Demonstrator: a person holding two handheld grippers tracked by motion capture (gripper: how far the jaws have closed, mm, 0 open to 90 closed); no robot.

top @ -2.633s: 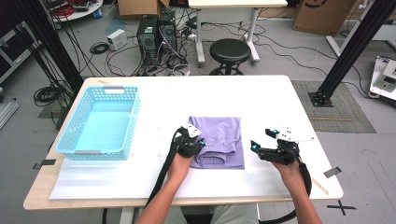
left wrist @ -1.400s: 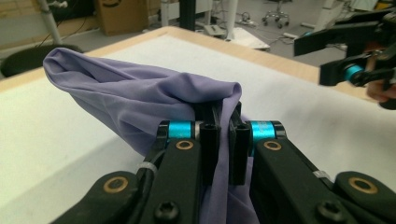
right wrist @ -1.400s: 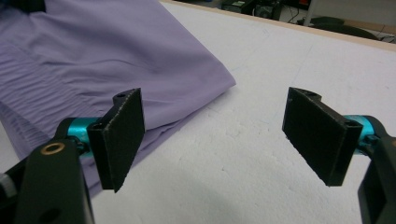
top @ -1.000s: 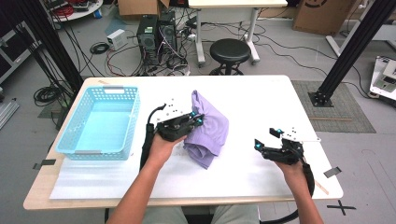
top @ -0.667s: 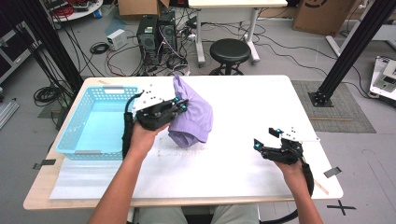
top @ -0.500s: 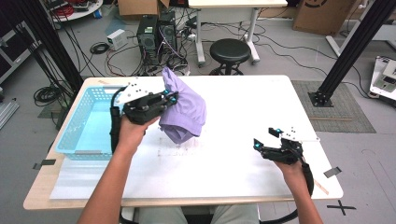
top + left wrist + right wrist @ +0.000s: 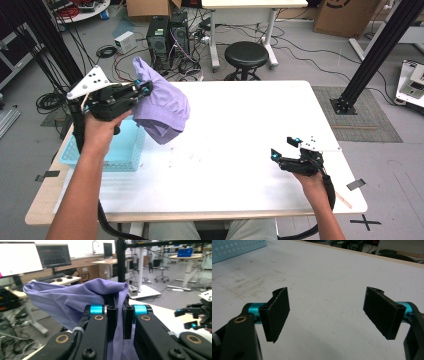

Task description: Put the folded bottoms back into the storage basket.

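A lilac cloth hangs in the air, bunched, above the right rim of the light-blue basket at the table's left. My left gripper is shut on the cloth's upper edge; in the left gripper view the fabric drapes over and between the closed jaws of the left gripper. My right gripper rests low over the table near the front right, open, with bare white tabletop between its pads.
The white table stretches between the two hands. Behind it stand a black stool, computer towers and floor cables. A black frame post rises at the right.
My left hand has lifted the cloth off the table and carried it left and up, toward the basket. The right gripper has stayed where it was.
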